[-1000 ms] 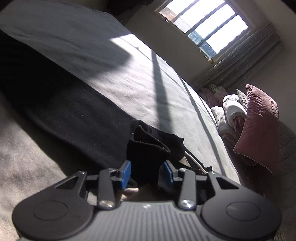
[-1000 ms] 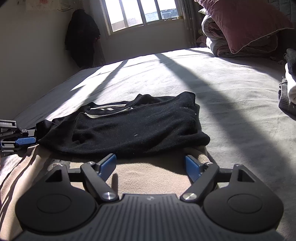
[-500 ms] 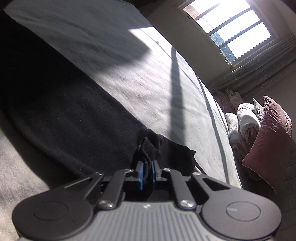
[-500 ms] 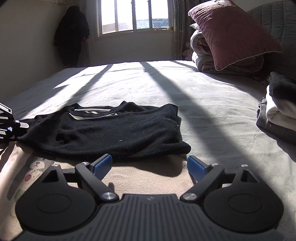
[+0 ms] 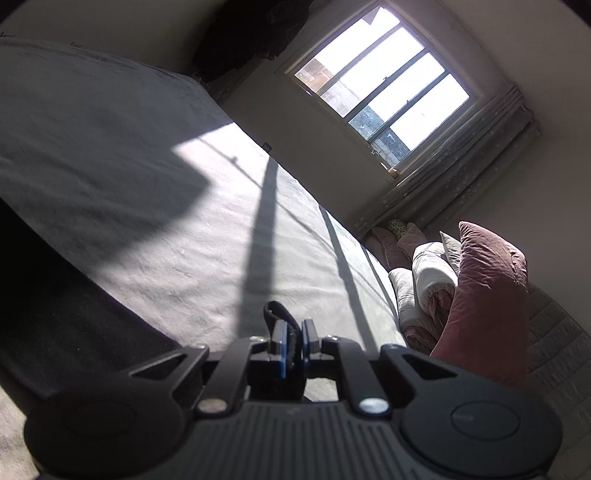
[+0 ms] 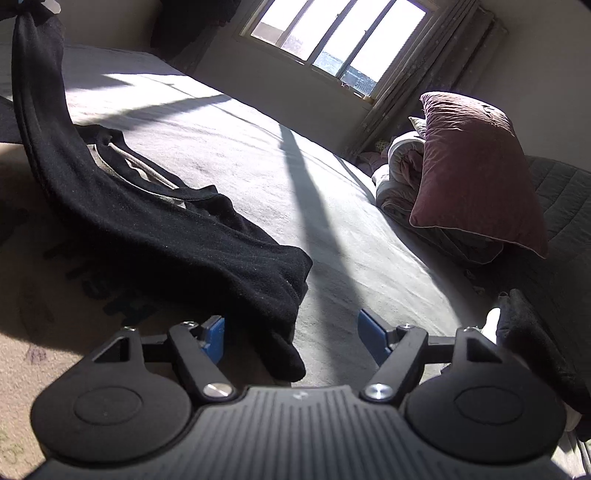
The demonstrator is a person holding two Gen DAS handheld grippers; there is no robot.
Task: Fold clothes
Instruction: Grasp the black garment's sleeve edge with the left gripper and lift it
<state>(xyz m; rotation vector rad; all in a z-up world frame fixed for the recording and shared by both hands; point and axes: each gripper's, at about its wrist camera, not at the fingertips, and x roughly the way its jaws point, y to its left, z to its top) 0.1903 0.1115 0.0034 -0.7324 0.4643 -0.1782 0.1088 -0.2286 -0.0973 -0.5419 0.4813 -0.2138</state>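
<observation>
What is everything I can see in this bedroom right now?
Black garment: one, black, one end lifted off the bed, the rest draped on it.
Bed: one, grey cover, sunlit.
Pillow: one, maroon, leaning on the rolled bedding.
Rolled bedding: one bundle, pale, at the bed's head.
Window: one, bright, barred.
Curtain: pale, beside the window.
Dark clothing: hanging on the wall.
Folded clothes: black and white, right edge.
Left gripper: black, blue pads, shut on the garment.
Right gripper: open, low by the garment's near corner.

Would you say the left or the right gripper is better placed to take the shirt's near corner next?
Probably the right gripper: open, with the black shirt corner between its fingers. The left gripper is already clamped on fabric.
</observation>
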